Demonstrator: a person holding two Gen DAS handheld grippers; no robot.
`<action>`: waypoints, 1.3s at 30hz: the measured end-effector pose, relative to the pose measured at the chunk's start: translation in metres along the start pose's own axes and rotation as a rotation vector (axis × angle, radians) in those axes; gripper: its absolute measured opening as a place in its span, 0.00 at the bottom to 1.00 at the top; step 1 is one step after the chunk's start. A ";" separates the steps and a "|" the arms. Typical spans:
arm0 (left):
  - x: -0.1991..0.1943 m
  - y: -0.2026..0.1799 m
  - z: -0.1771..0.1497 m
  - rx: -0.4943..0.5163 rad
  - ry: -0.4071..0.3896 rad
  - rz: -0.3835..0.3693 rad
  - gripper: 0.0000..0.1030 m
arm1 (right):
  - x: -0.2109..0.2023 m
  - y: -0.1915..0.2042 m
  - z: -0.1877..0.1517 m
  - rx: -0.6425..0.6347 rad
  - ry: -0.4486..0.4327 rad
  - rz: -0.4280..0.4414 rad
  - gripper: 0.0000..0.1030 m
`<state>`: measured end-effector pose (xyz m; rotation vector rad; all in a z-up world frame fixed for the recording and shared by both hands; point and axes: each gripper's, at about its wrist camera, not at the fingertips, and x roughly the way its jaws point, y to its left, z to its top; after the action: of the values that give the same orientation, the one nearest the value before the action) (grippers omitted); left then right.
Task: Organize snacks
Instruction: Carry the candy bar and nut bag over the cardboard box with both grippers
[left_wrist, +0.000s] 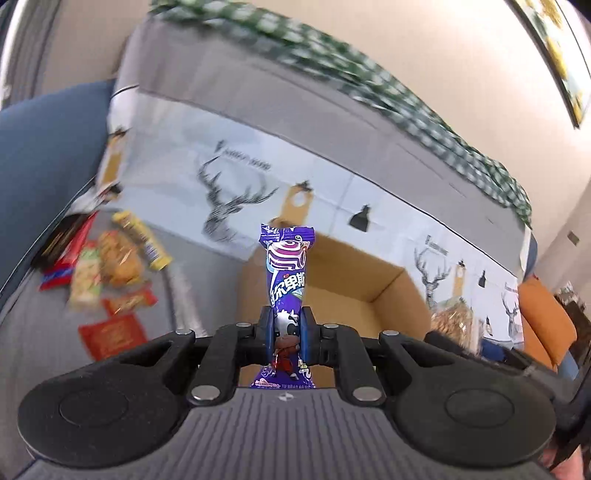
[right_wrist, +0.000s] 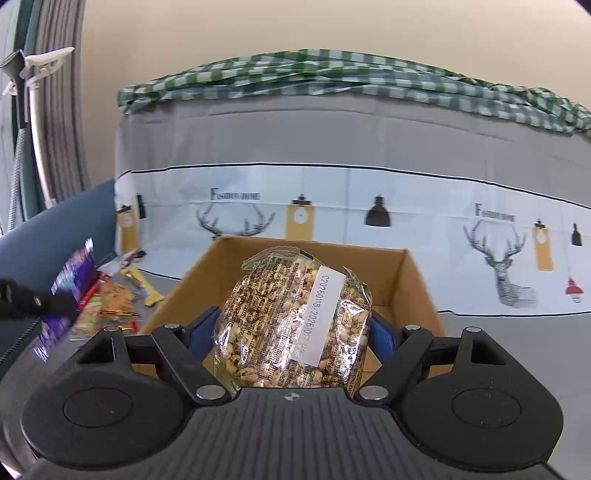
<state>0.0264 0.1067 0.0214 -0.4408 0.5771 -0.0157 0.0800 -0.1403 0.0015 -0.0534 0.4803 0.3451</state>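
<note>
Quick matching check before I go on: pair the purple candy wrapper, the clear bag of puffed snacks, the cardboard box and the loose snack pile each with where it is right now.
Things:
1. purple candy wrapper
2. clear bag of puffed snacks
3. cardboard box
4. loose snack pile

Places:
A. lying on the grey surface, left of the box
B. clamped in the left gripper
C. open, ahead of both grippers
D. gripped in the right gripper

Pairs: 1-B, 2-D, 3-C, 4-A

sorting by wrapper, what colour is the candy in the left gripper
Purple, with a cartoon cow; the left wrist view shows the candy best.
</note>
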 end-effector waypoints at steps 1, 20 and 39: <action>0.005 -0.010 0.005 0.018 0.009 0.003 0.14 | -0.001 -0.004 -0.001 0.004 -0.002 -0.010 0.81; 0.079 -0.066 -0.008 0.092 0.029 -0.104 0.14 | -0.004 -0.040 -0.017 0.052 0.030 -0.117 0.81; 0.080 -0.070 -0.011 0.103 0.051 -0.138 0.14 | 0.004 -0.036 -0.016 0.041 0.047 -0.105 0.81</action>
<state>0.0953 0.0277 -0.0004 -0.3799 0.5927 -0.1884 0.0887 -0.1749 -0.0157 -0.0469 0.5287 0.2316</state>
